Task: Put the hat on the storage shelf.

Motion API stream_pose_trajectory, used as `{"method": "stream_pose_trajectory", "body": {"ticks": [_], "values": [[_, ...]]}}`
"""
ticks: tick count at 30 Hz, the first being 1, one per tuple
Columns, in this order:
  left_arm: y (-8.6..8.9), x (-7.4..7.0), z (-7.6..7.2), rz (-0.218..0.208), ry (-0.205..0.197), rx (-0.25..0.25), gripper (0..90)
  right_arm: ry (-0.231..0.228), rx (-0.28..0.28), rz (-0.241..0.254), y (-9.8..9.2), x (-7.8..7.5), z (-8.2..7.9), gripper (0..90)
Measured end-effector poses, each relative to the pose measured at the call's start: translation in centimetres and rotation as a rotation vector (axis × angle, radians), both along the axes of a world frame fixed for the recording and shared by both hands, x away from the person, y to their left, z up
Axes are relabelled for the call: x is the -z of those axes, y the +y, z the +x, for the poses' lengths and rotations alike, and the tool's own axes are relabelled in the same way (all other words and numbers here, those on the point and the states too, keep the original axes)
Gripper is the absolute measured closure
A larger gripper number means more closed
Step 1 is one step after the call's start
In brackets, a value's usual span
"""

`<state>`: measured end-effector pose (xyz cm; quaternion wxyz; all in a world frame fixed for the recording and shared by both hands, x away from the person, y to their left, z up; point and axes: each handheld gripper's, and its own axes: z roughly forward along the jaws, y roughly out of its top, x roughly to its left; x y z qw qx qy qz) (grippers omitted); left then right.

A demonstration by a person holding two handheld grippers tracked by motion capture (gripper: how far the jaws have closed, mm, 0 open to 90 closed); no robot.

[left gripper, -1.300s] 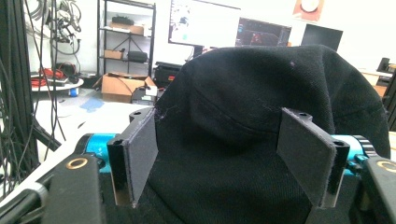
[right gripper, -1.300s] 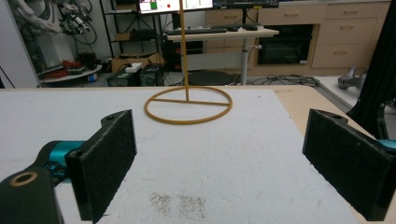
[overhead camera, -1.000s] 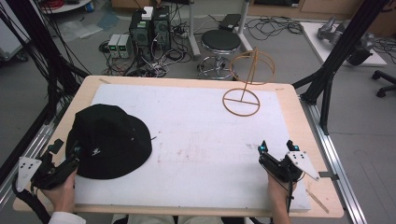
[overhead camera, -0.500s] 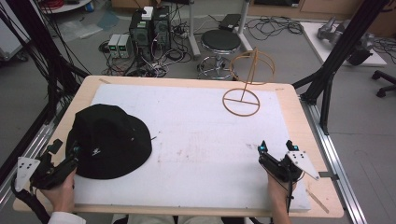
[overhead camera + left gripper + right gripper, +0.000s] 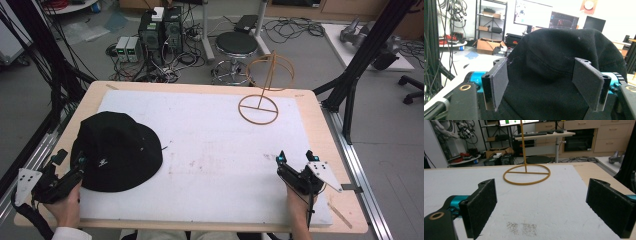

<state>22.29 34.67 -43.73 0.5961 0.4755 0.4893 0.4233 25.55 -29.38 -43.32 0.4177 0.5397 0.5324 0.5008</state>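
Note:
A black bucket hat (image 5: pixel 119 149) lies on the white mat (image 5: pixel 210 150) at the left of the table. My left gripper (image 5: pixel 70 161) is open at the hat's near-left brim; in the left gripper view the hat (image 5: pixel 554 72) rises just beyond and between the two spread pads (image 5: pixel 500 82). A yellow wire hat stand (image 5: pixel 260 95) with a ring base stands at the back right; in the right gripper view this stand (image 5: pixel 526 173) is straight ahead. My right gripper (image 5: pixel 295 158) rests open near the front right of the mat, nothing between its fingers.
The wooden table edge (image 5: pixel 325 130) borders the mat on the right. Beyond the table are a stool (image 5: pixel 235 45), computer boxes with cables (image 5: pixel 160 30) and black frame posts (image 5: pixel 360 65). Bare mat lies between the hat and the right gripper.

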Motion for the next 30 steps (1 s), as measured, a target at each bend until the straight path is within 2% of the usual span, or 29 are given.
{"method": "stream_pose_trajectory", "body": {"ticks": [5,8,11,17,24,30], "values": [[-0.1,-0.4,-0.1,0.005,-0.014,0.008,29.4,0.006,-0.005,0.007,0.0,0.0,0.1,8.9],[-0.4,-0.8,-0.3,-0.009,-0.041,0.036,29.1,0.009,-0.015,0.001,0.0,0.1,0.1,8.9],[-0.8,-1.3,-0.5,-0.005,-0.064,0.061,29.1,0.009,-0.016,0.001,0.0,0.1,0.2,8.9],[-1.7,-1.8,-0.5,0.01,-0.081,0.104,29.0,0.009,-0.019,0.001,0.0,0.1,0.2,8.9],[-2.7,-1.7,-0.1,0.038,-0.062,0.143,29.0,0.01,-0.025,-0.005,0.0,0.1,0.2,8.9],[-3.3,-1.3,0.5,0.074,-0.011,0.161,28.7,0.01,-0.027,-0.005,0.1,0.1,0.2,8.9]]}}
